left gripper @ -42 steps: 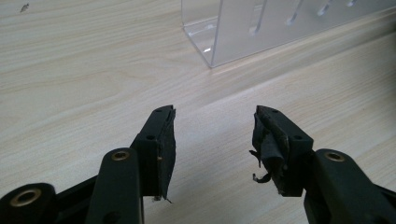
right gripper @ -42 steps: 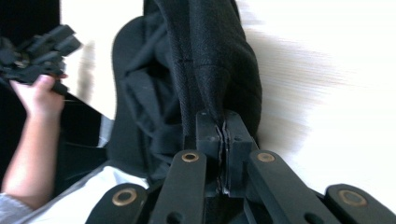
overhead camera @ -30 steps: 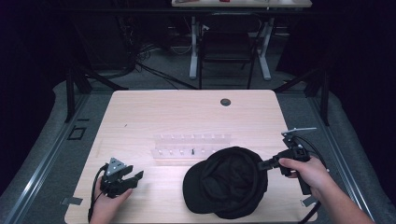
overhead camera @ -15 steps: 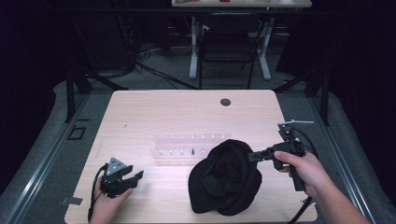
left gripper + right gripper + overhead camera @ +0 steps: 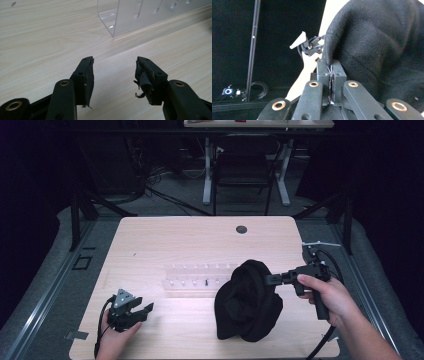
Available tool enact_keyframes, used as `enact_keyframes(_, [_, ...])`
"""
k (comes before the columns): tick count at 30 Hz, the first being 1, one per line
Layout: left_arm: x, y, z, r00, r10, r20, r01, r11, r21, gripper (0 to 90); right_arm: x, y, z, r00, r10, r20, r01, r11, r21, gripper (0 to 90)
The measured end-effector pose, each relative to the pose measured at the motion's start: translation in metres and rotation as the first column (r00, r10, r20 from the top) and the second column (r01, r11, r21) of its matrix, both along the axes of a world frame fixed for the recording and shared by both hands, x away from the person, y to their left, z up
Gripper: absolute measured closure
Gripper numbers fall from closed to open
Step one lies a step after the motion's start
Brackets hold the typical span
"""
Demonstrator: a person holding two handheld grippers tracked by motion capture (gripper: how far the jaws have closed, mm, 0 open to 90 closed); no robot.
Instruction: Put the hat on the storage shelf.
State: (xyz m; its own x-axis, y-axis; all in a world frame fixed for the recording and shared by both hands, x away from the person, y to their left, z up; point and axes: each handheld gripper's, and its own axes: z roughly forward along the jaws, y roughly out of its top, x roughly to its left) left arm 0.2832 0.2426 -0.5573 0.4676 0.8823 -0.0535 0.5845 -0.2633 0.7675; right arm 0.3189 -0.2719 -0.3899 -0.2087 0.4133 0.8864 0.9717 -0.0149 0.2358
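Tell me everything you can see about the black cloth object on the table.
The black cloth object looks like soft, matte woven fabric, bunched into a rounded, folded heap. Its upper right edge is lifted and pinched between the shut jaws of the right gripper, while its lower part rests on the wooden table. It lies just right of the clear plastic rack.

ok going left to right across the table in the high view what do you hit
left gripper held open near the front left corner → clear acrylic rack at mid-table → black cloth, its edge lifted → right gripper shut on that edge → person's right hand
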Motion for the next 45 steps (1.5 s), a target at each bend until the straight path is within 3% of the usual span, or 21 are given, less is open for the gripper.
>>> enact_keyframes(13, [0.0,0.0,0.0,1.0,-0.002,0.0,0.002,1.0,0.0,48.8,0.001,-0.014,0.032,0.9942,-0.048,0.096,0.046,0.998,0.031,88.6])
enact_keyframes(24, [0.0,-0.001,0.0,1.0,0.001,0.0,-0.001,1.0,-0.008,48.0,0.007,-0.009,0.049,0.9881,-0.065,0.139,0.056,0.996,0.068,88.5])
enact_keyframes(45, [0.001,-0.001,0.0,1.0,-0.007,0.004,0.007,0.9999,-0.012,46.6,0.032,0.005,0.075,0.9754,-0.099,0.197,0.088,0.994,0.064,88.5])
